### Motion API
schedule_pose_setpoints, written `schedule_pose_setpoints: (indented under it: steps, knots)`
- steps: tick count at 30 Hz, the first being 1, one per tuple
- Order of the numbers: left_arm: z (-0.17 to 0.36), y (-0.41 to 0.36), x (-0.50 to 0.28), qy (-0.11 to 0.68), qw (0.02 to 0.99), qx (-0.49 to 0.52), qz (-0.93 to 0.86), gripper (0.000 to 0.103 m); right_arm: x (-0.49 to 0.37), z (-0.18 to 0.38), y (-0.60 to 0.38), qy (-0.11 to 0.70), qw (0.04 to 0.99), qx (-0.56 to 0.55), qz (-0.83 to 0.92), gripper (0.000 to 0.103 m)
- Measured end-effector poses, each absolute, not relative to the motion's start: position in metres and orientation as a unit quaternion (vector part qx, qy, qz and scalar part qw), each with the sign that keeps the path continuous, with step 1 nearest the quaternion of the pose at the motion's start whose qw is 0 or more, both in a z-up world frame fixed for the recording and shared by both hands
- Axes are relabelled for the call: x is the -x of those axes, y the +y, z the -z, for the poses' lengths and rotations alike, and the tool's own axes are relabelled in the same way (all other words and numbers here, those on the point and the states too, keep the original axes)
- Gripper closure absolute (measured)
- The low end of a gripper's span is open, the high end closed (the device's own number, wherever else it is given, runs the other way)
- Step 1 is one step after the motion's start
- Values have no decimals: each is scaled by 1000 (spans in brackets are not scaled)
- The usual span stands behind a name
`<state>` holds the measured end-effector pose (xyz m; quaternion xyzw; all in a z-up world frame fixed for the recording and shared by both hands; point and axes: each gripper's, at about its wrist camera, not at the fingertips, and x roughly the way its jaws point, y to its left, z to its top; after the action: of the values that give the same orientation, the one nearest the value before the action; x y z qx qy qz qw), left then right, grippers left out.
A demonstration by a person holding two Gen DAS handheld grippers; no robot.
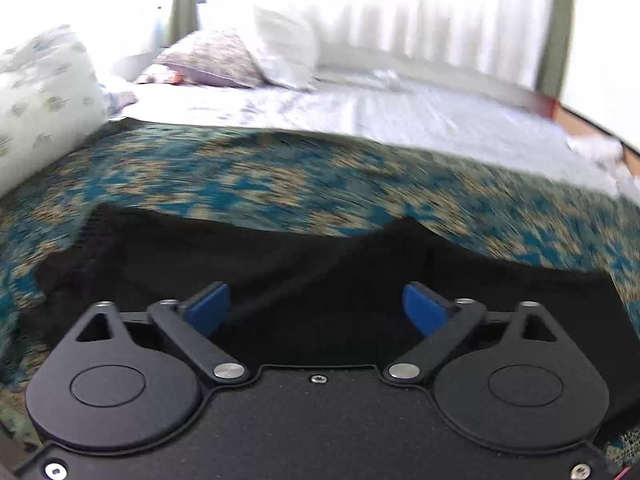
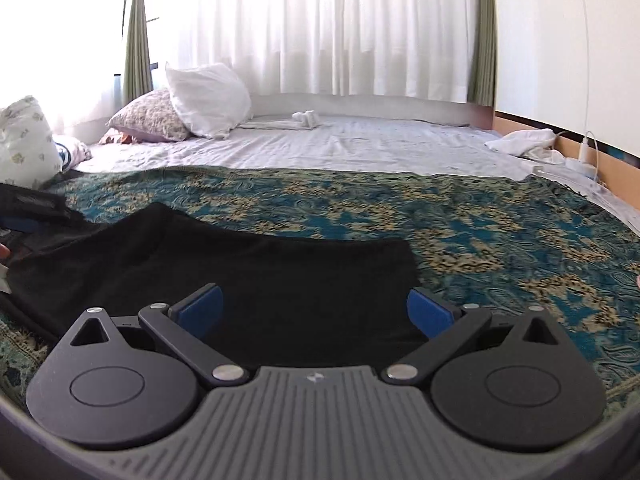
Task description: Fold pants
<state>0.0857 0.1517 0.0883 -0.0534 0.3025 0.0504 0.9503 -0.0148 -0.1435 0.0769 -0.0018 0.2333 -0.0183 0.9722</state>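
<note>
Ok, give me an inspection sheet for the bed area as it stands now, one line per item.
Surface: patterned teal blanket over a pale sheet.
Job's things: black pants lying on the blanket, partly folded.
Clutter: pillows, white cloths, dark bag at left.
Claws: left claw open, empty; right claw open, empty.
Cables: white charger lead by the wall.
Surroundings: white curtains, bright window.

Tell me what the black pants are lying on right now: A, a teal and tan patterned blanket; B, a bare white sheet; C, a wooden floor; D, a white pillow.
A: the black pants lie flat on the teal and tan patterned blanket, while the white sheet and white pillow sit farther back on the bed.
</note>
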Motion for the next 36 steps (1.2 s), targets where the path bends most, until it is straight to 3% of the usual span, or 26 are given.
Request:
schedule_pose_setpoints:
  steps: [15,23,25,27,29,32,36]
  knots:
    - [-32,303,-59,298,915,170,-214,3,-46,-15,-51,265,958,108,4,0]
    - [-14,331,-86,287,904,195,-249,4,-47,-11,-63,280,958,60,-3,0]
    - [-14,332,-91,281,906,193,-253,17,-48,-10,-65,283,958,49,-2,0]
    - [-15,332,-94,269,906,192,-266,58,-48,-9,-66,284,958,43,-2,0]
    - [-20,330,-94,255,910,199,-258,78,-48,-9,-65,282,958,44,-2,0]
    - [-40,307,-94,226,927,166,-250,86,-48,-9,-65,281,959,47,-1,0]
    - [-81,248,-92,186,961,125,-160,87,-48,-25,-71,293,955,33,5,0]
